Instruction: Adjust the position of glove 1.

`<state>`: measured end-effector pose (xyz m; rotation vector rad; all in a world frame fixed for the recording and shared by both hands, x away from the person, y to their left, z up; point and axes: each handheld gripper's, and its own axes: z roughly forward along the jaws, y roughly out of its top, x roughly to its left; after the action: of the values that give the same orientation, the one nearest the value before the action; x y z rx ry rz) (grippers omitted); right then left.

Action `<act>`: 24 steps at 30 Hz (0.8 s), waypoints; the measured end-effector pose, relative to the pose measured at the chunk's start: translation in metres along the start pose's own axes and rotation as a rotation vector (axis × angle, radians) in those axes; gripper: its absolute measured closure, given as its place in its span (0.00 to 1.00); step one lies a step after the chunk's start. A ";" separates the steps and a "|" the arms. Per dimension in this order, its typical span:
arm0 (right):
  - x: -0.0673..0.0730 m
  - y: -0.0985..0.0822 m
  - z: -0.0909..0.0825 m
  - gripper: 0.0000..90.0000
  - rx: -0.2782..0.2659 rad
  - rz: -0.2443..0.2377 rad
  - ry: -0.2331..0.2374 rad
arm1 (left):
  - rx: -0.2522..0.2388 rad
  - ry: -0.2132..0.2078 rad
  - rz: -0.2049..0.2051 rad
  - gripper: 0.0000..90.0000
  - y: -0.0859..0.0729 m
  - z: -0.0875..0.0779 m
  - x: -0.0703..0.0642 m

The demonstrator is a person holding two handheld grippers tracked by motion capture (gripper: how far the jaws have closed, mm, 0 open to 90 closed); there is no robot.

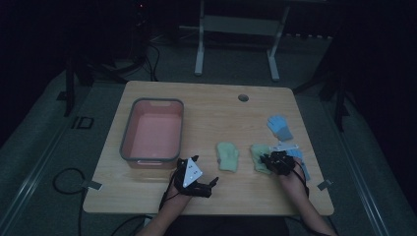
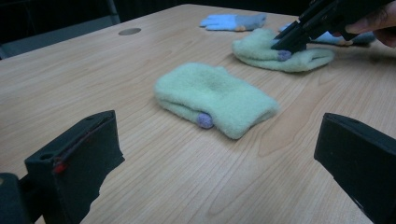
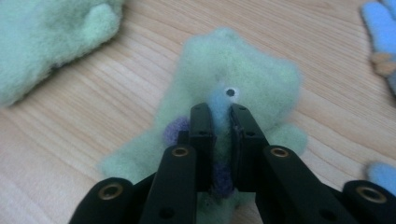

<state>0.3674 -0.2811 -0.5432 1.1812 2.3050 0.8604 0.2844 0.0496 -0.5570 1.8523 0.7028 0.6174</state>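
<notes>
Two fuzzy pale green mittens lie on the wooden table (image 1: 216,113). The left green mitten (image 1: 227,156) (image 2: 215,98) lies flat with a small purple spot at its edge. My left gripper (image 1: 206,169) (image 2: 219,163) rests low near the table's front edge, open and wide, pointing at that mitten from a short way off. My right gripper (image 1: 268,160) (image 3: 219,112) is shut on the right green mitten (image 1: 258,156) (image 3: 243,74), pinching a fold of fabric by a purple patch. In the left gripper view the right gripper (image 2: 289,42) presses down onto that mitten (image 2: 266,58).
A pink bin (image 1: 129,123) with a grey rim stands at the left of the table. A light blue glove (image 1: 280,126) (image 2: 231,21) (image 3: 380,23) lies at the far right, another blue glove (image 1: 301,164) beside my right hand. A round hole (image 1: 243,97) sits near the far edge.
</notes>
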 end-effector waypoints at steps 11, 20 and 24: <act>0.013 0.034 -0.023 0.93 -0.046 0.052 -0.052 | -0.004 0.003 -0.001 0.00 0.000 0.000 0.000; 0.040 0.073 -0.039 0.93 -0.119 0.049 -0.031 | -0.007 0.004 -0.005 0.00 0.000 -0.001 0.000; 0.063 0.087 -0.035 0.93 -0.130 0.046 -0.012 | -0.008 0.003 -0.002 0.00 0.000 -0.001 0.000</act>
<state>0.3609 -0.2021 -0.4631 1.1832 2.1840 1.0014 0.2841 0.0506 -0.5570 1.8430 0.7032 0.6209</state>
